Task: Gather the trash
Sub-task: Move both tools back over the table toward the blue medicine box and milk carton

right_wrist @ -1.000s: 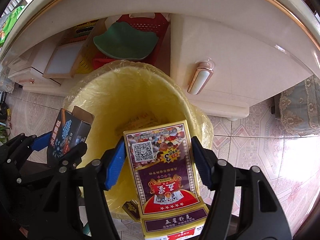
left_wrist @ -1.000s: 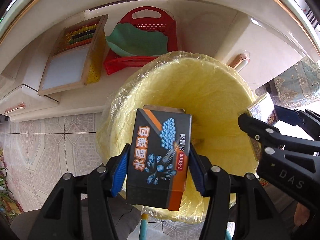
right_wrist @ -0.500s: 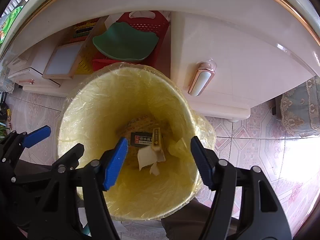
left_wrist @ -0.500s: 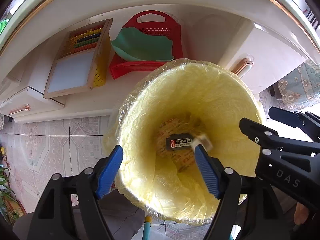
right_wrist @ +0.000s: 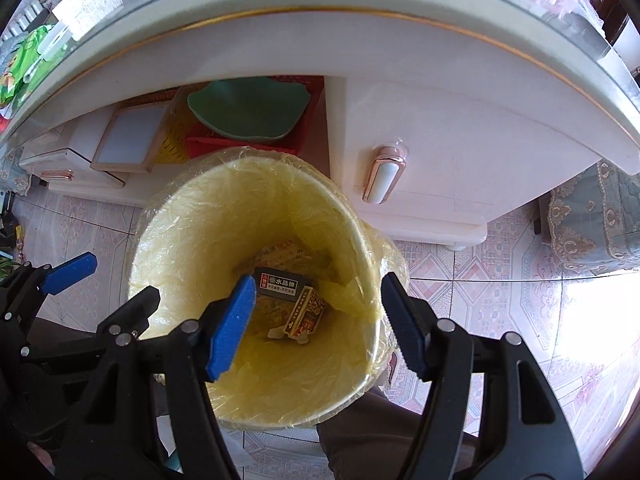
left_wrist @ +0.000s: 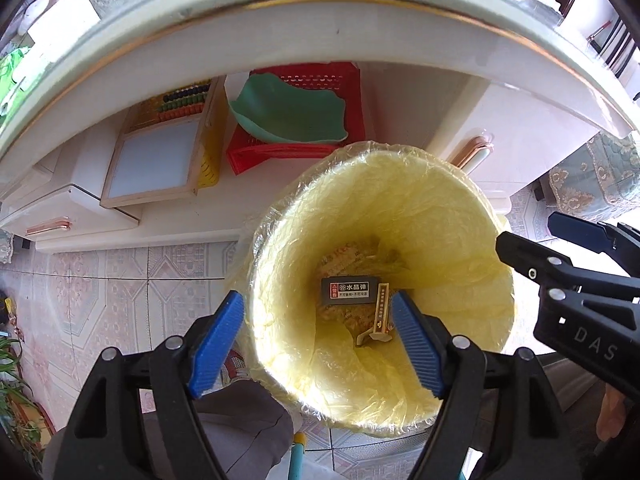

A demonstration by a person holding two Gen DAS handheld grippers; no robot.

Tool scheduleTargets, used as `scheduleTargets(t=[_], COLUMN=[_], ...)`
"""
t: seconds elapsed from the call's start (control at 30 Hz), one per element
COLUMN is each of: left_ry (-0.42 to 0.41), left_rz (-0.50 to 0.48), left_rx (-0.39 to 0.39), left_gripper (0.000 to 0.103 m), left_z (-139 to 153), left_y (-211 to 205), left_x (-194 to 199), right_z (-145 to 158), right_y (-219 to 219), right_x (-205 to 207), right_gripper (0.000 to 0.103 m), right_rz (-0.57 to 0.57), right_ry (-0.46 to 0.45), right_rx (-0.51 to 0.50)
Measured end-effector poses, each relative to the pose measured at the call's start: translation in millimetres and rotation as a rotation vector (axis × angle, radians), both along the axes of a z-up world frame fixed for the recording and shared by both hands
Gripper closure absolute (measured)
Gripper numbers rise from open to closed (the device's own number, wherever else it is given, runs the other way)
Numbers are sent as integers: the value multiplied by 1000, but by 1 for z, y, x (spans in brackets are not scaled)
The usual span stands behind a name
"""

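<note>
A big white desk (right_wrist: 400,92) stands over a tiled floor (left_wrist: 120,280). Under the desk is a red basket (left_wrist: 352,92) with a green dish (left_wrist: 288,114) in it, and beside that a wooden abacus board (left_wrist: 156,160).

In front of the desk stands a bin (right_wrist: 256,216) lined with a yellow bag (left_wrist: 432,216). At the bottom of the bin lie a black box (left_wrist: 351,291) and a card box (right_wrist: 306,312), just beside each other, on top of some other paper trash.

The left claw (left_wrist: 316,344) hangs over the bin with its blue pads (left_wrist: 216,344) wide apart and nothing between them. The right claw (right_wrist: 318,328) hangs over the bin too, pads apart, holding nothing.
</note>
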State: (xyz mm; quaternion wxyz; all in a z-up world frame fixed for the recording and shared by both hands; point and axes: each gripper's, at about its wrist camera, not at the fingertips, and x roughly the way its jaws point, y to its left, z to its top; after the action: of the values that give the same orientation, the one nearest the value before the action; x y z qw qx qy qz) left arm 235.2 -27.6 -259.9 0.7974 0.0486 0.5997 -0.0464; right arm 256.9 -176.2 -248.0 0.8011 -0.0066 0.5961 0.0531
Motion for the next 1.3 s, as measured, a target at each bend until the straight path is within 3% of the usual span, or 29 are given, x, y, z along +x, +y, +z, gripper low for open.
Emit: scheduleTargets(t=[0.1,0.2,0.33,0.43,0.57,0.73,0.9,1.0,1.2,1.3], left_ry=[-44,-113,-270,-359,-432,-490,-440,-361,-189,-198], left_rz=[-3,10,11,-14,-48,-149,-197,-196,-107,-103], left_rx=[5,-8,5,10,5,44,99,119,59,118], left_gripper=[27,20,7,7,7,7,7,7,7,7], left_z=[30,73,140,183,217,237,233,235,242,244], left_y=[4,15,26,25,25,10,-1,-11,-30,-44], left_x=[-2,3,20,41,82,167,268,318,405,431], right_z=[31,72,130,166,196,210,208,212,230,239], right_y=[-3,-7,-8,-11,-12,-8,-18,-31,-62,-75], right_x=[-4,-7,-1,12,50,121,189,223,262,275], right_gripper=[39,26,13,6,6,6,6,6,6,6], right_rz=[4,13,47,63,123,183,148,85,-36,-83], right_ry=[-48,-123,-241,-315,-360,-422,-395,-295,-107,-74], right_rx=[17,26,-14,3,7,-92,-86,10,111,122])
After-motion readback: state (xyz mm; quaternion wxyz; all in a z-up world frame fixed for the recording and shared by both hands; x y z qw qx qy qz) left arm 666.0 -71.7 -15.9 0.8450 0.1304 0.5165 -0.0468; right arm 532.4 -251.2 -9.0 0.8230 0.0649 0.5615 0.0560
